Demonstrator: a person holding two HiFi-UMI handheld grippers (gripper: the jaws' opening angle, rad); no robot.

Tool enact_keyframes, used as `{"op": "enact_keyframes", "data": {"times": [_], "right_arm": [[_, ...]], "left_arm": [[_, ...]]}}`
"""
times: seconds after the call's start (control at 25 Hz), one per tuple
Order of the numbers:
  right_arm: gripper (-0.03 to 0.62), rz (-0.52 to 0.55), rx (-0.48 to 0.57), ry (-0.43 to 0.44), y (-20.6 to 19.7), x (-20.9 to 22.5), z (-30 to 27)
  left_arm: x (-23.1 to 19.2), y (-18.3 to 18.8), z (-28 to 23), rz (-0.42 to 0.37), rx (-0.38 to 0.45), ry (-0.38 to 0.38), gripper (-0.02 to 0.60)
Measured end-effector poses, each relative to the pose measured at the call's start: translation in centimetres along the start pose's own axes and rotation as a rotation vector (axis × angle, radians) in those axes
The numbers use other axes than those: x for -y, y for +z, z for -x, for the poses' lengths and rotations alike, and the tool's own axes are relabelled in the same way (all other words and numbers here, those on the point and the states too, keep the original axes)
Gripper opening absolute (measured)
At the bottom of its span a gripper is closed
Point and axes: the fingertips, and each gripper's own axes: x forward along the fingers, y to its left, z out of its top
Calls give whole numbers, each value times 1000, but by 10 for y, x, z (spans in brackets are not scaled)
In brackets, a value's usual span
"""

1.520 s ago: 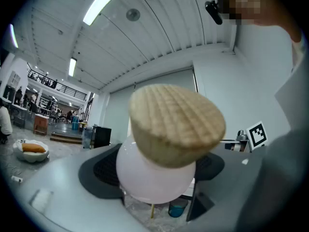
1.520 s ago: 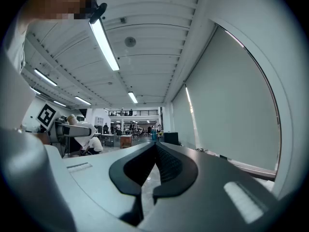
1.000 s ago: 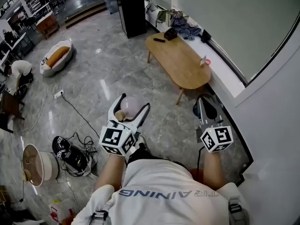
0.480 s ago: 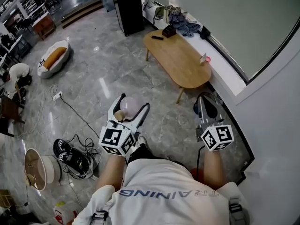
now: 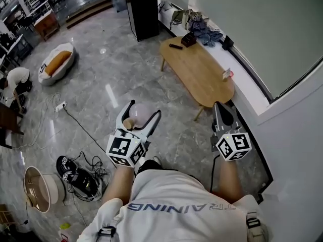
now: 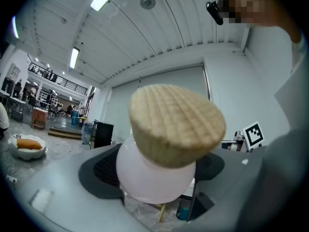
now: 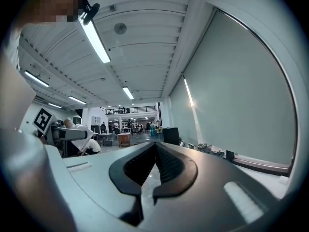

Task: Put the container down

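A pale pink round container (image 5: 143, 113) with a cork stopper (image 5: 129, 123) is clamped between the jaws of my left gripper (image 5: 140, 116), held above the grey floor. In the left gripper view the container (image 6: 152, 178) fills the middle, its cork lid (image 6: 176, 124) facing the camera, and the left gripper (image 6: 157, 170) is shut on it. My right gripper (image 5: 223, 114) points ahead near the wall, its jaws pressed together with nothing in them. From its own camera, the right gripper (image 7: 155, 166) has its black pads (image 7: 140, 167) meeting at the tips.
A long oval wooden table (image 5: 198, 71) stands ahead by the window ledge (image 5: 242, 77), with small items on both. A black cabinet (image 5: 142, 10) is further off. Cables and a black device (image 5: 78, 169) lie on the floor at left, beside a round basket (image 5: 38, 187).
The view has shifted slightly, so the wooden table now sits a little lower and further right. Both grippers keep the same pose and the container stays gripped.
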Motion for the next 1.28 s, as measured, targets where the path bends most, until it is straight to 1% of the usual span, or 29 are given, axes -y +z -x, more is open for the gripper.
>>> {"op": "enact_keyframes", "data": {"times": [0.16,0.28,0.4,0.56,0.68,0.8,1.04,1.16,1.28], "right_arm": [[16,15,23,13,14,-23,-66],[17,19,33,23,16,-43,-106],[17,22,15,36,6,-57,-141],[17,10,-19,44,-6,-60,-179],[17,5,-39,55,-9,-53,-209],[17,-6,-53,79,-14,-44,-245],[17,-34,-71,155,-30,-33,-323],[17,-49,-79,178,-33,-11,-368],[16,-52,-90,187,-31,26,-417]], "left_arm": [[-61,22,-20,-11,16,7,408],[-104,30,-28,-22,15,10,408],[-140,29,-39,-18,8,19,408],[-172,22,-57,4,-14,30,408],[-189,21,-77,18,-26,38,408],[-205,20,-98,16,-34,56,408],[-254,13,-137,22,-56,142,408],[-271,17,-175,15,-57,169,408],[-285,22,-231,14,-54,184,408]]}}
